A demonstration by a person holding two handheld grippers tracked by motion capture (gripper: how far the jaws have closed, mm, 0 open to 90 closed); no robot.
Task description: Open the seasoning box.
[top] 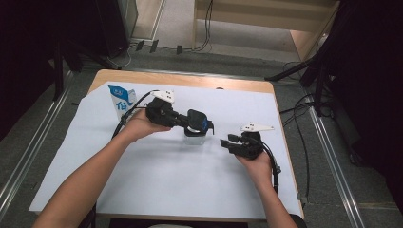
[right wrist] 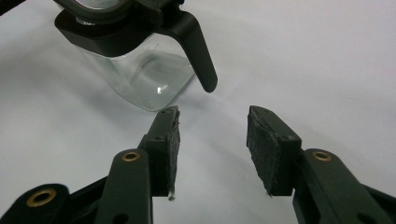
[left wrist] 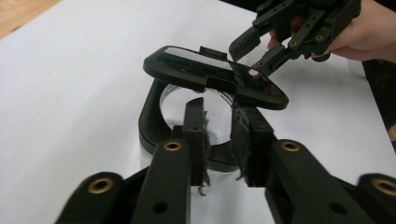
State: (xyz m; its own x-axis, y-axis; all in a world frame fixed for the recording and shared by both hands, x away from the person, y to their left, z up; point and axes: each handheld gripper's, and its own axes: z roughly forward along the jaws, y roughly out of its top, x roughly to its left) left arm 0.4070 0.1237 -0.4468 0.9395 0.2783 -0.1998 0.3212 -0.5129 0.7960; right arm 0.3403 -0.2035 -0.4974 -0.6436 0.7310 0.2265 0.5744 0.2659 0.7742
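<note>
At the far left of the table [top: 119,78] stands a milk carton [top: 119,100], well apart from the work. The left gripper [top: 202,124] reaches in over a small glass jug [top: 195,137] that stands mid-table on the white sheet [top: 142,171]. In the left gripper view its jaws straddle the black collar at the jug's handle side, narrowed most of the way; whether the pads [left wrist: 198,140] actually press the plastic cannot be told. The hinged lid [left wrist: 215,77] stands tilted up above the mouth.

The jug looks light, empty and rigid: clear glass walls, a black plastic collar, and a handle [right wrist: 196,46] that curves downward. The glass is likely slick and breakable, so the collar or the handle is the safer place to hold. The lid is thin and pivots, so it should give with a light touch.

The right gripper [top: 224,141] hovers just right of the jug, its jaws partly open with nothing between them, aimed toward the handle.
</note>
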